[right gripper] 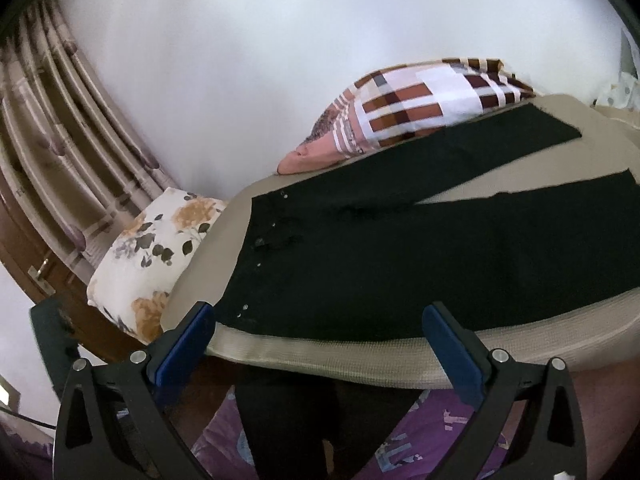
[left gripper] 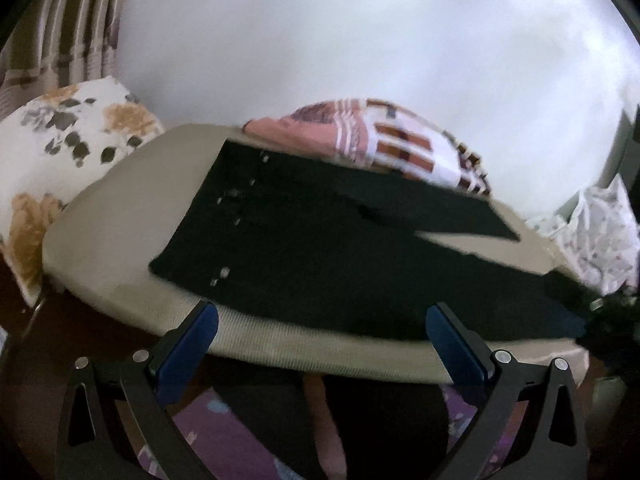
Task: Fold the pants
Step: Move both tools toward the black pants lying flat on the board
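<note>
Black pants point(left gripper: 320, 248) lie spread flat on a beige padded surface point(left gripper: 132, 300), waistband with small metal studs at the left, the two legs splayed apart to the right. They also show in the right wrist view point(right gripper: 380, 256). My left gripper point(left gripper: 322, 312) is open and empty, hovering just before the near edge of the surface, above the pants' near hem. My right gripper point(right gripper: 318, 312) is open and empty too, in front of the near edge point(right gripper: 320, 356), close to the waistband corner.
A checked pink, white and brown pillow point(left gripper: 384, 140) lies along the far edge, touching the far leg. A floral pillow point(left gripper: 60, 152) sits at the left. Striped curtains point(right gripper: 60, 128) hang at the left. A patterned white cloth point(left gripper: 596, 240) lies at the right.
</note>
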Available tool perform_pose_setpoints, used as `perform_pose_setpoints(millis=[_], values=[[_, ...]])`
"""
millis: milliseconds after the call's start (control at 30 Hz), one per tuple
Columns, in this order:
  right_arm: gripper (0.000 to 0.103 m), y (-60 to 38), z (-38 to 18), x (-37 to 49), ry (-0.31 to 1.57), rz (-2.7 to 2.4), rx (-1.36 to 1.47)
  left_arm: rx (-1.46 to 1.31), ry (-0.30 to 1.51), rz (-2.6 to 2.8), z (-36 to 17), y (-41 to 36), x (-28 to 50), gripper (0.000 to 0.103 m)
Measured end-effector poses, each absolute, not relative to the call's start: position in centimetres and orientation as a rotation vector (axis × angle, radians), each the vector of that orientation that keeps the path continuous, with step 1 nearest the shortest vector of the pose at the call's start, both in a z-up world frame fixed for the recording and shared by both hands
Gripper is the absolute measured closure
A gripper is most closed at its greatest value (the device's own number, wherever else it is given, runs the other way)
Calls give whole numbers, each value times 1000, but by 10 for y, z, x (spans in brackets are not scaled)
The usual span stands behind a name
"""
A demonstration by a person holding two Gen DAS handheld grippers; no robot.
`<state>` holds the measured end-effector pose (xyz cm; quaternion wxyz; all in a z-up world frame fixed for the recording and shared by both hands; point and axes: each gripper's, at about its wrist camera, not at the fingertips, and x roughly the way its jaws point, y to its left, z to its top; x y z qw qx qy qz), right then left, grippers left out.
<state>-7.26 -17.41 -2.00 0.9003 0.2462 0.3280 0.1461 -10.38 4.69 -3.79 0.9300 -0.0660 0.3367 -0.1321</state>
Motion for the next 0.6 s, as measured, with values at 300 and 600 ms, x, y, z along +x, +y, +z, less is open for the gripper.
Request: perform_pose_setpoints(millis=[300,600], values=[[0,-166,-6,-23,674,231,336,-92,790,-217,-17,99,50,0],[0,-168,-44,41,845,244,425,-14,860,-294,-63,152,240,0]])
